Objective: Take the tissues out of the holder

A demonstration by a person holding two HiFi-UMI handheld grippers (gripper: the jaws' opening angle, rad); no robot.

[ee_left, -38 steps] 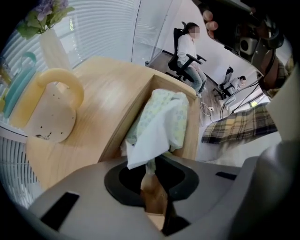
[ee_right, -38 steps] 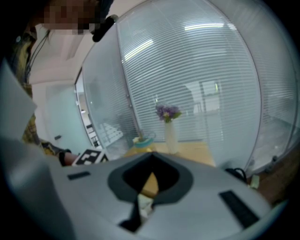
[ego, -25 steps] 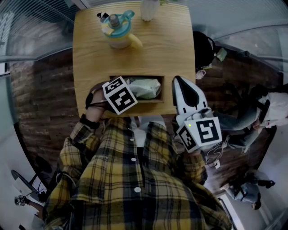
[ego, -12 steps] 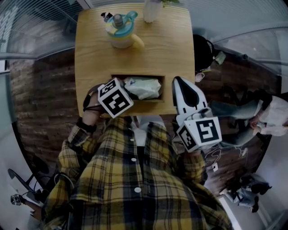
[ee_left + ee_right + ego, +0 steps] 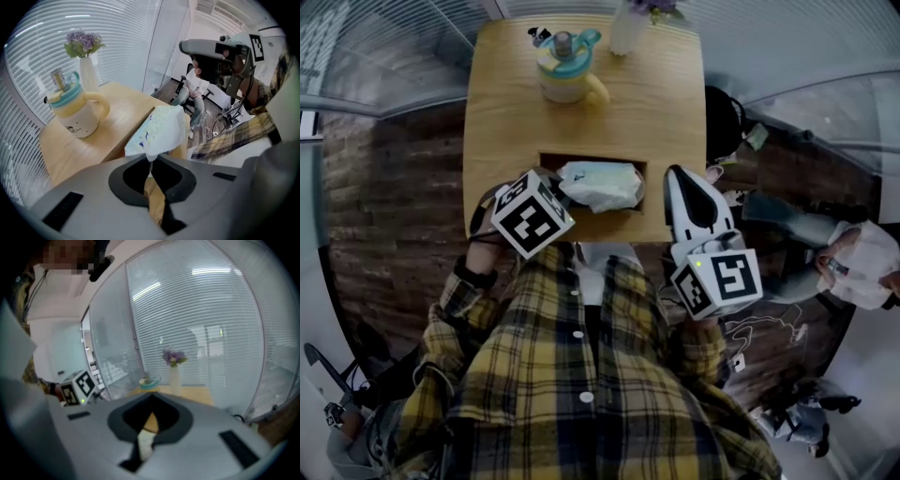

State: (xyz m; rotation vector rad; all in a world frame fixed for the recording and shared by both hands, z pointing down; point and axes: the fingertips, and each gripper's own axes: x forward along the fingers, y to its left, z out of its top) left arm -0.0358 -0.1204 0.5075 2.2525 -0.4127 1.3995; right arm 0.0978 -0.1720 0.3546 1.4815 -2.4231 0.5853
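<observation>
Head view: tissue pack (image 5: 600, 185) sits over the holder (image 5: 546, 161) recessed in the desk (image 5: 497, 103).
Left gripper view: left claw (image 5: 151, 158) pinched tight on the tissue pack's edge — pack hangs clear of the desk.
Right gripper view: right claw (image 5: 150, 417) closed — nothing between its jaws.

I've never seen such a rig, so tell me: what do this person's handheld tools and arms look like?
The left tool and right tool have pale grey pointed shells and black-and-white marker cubes. Sleeves: yellow-and-dark plaid.
</observation>
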